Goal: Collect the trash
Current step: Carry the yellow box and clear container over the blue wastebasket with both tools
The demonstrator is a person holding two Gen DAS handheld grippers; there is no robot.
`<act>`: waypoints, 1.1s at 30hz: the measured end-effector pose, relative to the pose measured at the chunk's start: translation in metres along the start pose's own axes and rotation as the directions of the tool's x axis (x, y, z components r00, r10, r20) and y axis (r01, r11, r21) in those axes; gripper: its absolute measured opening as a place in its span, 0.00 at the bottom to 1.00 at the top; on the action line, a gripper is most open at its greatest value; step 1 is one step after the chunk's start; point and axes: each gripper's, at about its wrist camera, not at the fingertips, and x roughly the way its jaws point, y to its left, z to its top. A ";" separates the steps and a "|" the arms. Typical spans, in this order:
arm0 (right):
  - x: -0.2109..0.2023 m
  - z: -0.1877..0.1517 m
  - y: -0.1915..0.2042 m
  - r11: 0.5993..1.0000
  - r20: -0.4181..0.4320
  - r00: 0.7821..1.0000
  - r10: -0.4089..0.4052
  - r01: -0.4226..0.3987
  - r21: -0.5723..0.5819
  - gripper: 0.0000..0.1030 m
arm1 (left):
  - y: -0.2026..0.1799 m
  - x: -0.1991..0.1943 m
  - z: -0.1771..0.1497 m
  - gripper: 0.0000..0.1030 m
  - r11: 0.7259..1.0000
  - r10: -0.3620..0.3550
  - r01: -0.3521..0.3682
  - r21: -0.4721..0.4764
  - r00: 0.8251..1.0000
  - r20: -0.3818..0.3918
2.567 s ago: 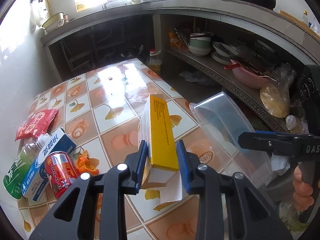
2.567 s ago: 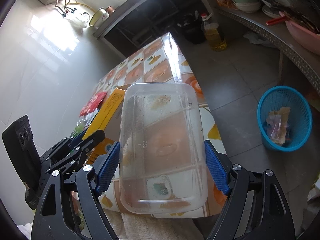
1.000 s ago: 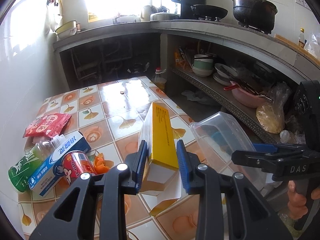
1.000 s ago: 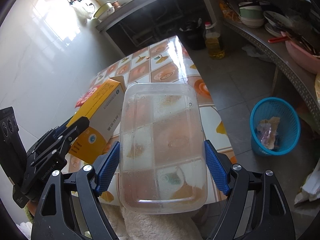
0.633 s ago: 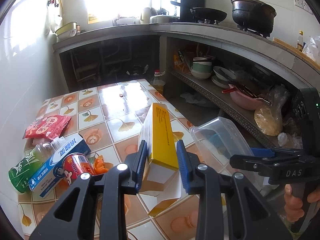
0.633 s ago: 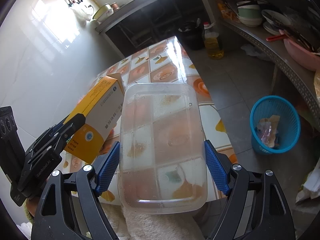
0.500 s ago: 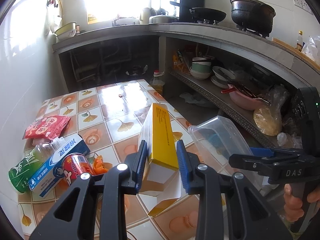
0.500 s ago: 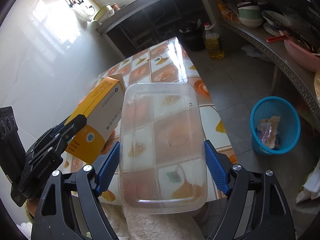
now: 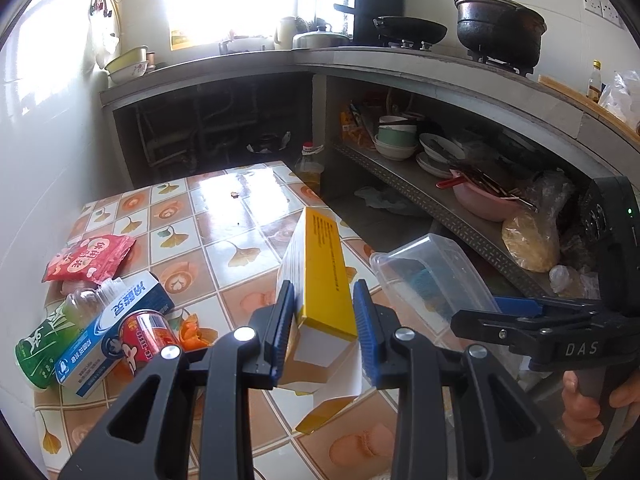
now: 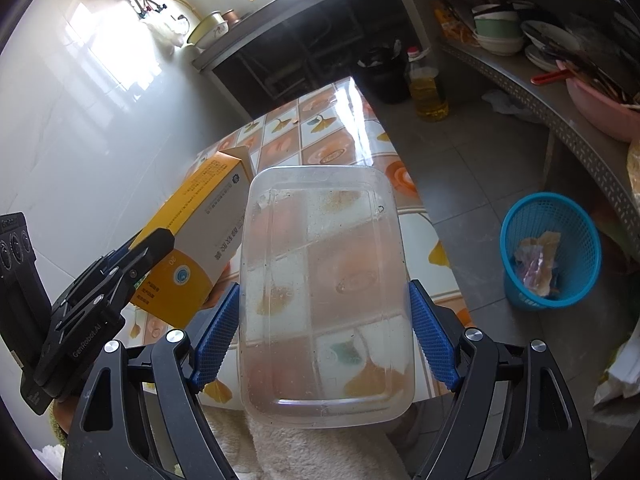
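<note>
1. The left gripper (image 9: pixel 322 320) clamps one yellow box (image 9: pixel 322 276), lifted above the tiled table (image 9: pixel 240 216), its long axis pointing away along the fingers.
2. The right gripper (image 10: pixel 324 328), spread wide, grips one clear plastic container (image 10: pixel 324 288) (long axis forward, over the table's near edge).
3. Left on the table: one red can (image 9: pixel 146 338), one toothpaste box (image 9: pixel 108 336), one green bottle (image 9: pixel 48 340), one red packet (image 9: pixel 90 258).
4. Right of the table, on the floor, stands one blue basket (image 10: pixel 550 252).

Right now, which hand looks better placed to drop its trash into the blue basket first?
Probably the right. Its gripper holds the clear tub on the table side nearest the blue basket; the yellow box hangs farther away.
</note>
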 end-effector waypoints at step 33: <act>-0.081 -0.025 -0.156 0.917 0.154 0.957 -0.244 0.177 0.357 0.75 | -0.129 0.133 0.061 0.28 0.928 -0.368 0.370 -0.049 0.885 -0.284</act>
